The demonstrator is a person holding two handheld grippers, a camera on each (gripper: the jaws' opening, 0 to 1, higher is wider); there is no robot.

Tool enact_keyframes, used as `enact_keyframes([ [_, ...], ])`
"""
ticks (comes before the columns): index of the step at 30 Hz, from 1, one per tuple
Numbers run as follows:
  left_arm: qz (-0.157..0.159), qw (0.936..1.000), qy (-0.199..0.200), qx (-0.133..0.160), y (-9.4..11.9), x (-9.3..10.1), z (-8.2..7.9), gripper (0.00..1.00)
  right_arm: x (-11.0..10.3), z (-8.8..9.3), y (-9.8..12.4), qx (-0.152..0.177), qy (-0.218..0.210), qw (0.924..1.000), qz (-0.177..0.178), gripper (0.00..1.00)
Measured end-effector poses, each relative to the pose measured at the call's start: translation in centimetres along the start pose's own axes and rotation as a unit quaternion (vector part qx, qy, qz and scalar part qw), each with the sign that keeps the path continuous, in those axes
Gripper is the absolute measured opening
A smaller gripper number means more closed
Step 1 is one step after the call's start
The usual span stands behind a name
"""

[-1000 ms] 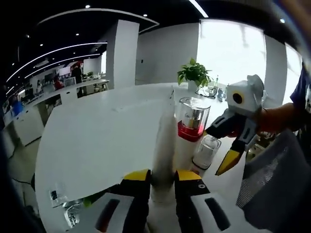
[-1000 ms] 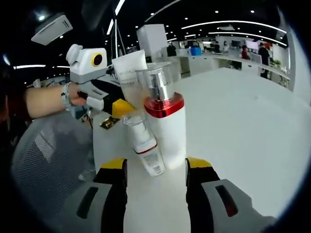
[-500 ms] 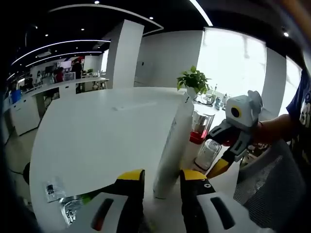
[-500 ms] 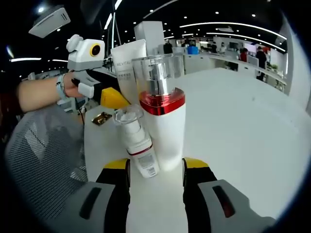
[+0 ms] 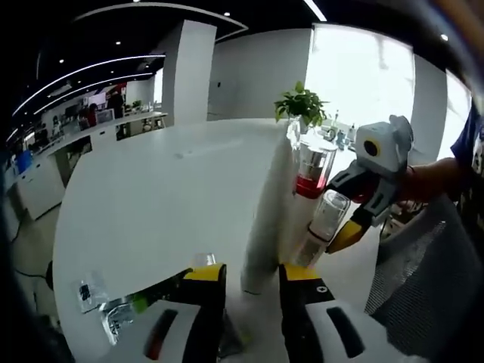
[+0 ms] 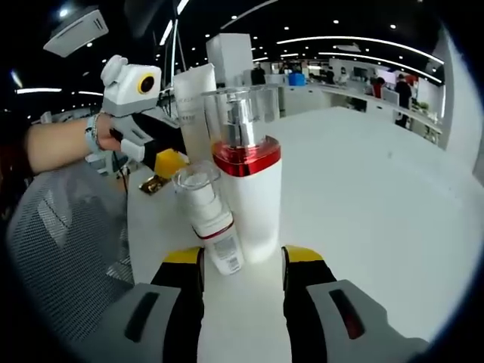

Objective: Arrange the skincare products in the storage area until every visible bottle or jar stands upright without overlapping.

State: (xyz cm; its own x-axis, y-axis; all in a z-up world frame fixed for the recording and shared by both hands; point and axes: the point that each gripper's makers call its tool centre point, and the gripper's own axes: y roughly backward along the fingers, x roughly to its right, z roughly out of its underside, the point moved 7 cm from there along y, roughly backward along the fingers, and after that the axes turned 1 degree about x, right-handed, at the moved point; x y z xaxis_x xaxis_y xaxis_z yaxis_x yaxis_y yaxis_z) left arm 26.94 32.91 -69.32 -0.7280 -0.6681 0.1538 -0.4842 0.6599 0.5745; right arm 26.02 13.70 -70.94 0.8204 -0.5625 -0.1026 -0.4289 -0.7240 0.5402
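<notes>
A tall white tube point(image 5: 266, 215) stands upright on the white table point(image 5: 151, 197), its base just past the tips of my open left gripper point(image 5: 252, 274). Behind it stand a white pump bottle with a red collar and clear cap point(image 5: 311, 168) and a small clear-capped bottle point(image 5: 328, 216). In the right gripper view the red-collared bottle point(image 6: 248, 193) is upright, and the small bottle point(image 6: 210, 225) leans against its left side. Both bases sit between the tips of my open right gripper point(image 6: 242, 261). The tube point(image 6: 193, 106) rises behind, with the left gripper point(image 6: 168, 162) beside it.
Foil sachets point(image 5: 113, 318) lie on the table near the left gripper, and one sachet point(image 6: 155, 184) lies by the tube. A grey mesh chair point(image 5: 416, 287) stands at the table edge. A potted plant point(image 5: 302, 106) sits at the table's far side.
The left gripper's jaws have opened off the white tube and drawn back a little. The right gripper has moved closer, with the two bottles now between its tips.
</notes>
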Motion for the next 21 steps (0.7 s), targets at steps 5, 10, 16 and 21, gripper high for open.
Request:
enact_keyframes([
  [5, -0.010, 0.9995, -0.017, -0.027, -0.30, -0.13, 0.72, 0.22, -0.07, 0.02, 0.06, 0.001, 0.001, 1.0000, 0.000, 0.38],
  [10, -0.023, 0.9990, -0.025, -0.028, -0.36, -0.47, 0.77, 0.16, -0.14, 0.01, 0.05, 0.000, 0.003, 1.0000, -0.001, 0.37],
  [16, -0.020, 0.9993, -0.025, -0.020, -0.57, -0.35, 0.76, 0.16, -0.38, 0.04, -0.07, -0.002, 0.008, 1.0000, -0.005, 0.37],
  [21, -0.015, 0.9996, -0.020, -0.014, -0.75, -0.28, 0.72, 0.16, -0.58, 0.08, -0.22, -0.003, 0.012, 0.9999, -0.008, 0.37],
])
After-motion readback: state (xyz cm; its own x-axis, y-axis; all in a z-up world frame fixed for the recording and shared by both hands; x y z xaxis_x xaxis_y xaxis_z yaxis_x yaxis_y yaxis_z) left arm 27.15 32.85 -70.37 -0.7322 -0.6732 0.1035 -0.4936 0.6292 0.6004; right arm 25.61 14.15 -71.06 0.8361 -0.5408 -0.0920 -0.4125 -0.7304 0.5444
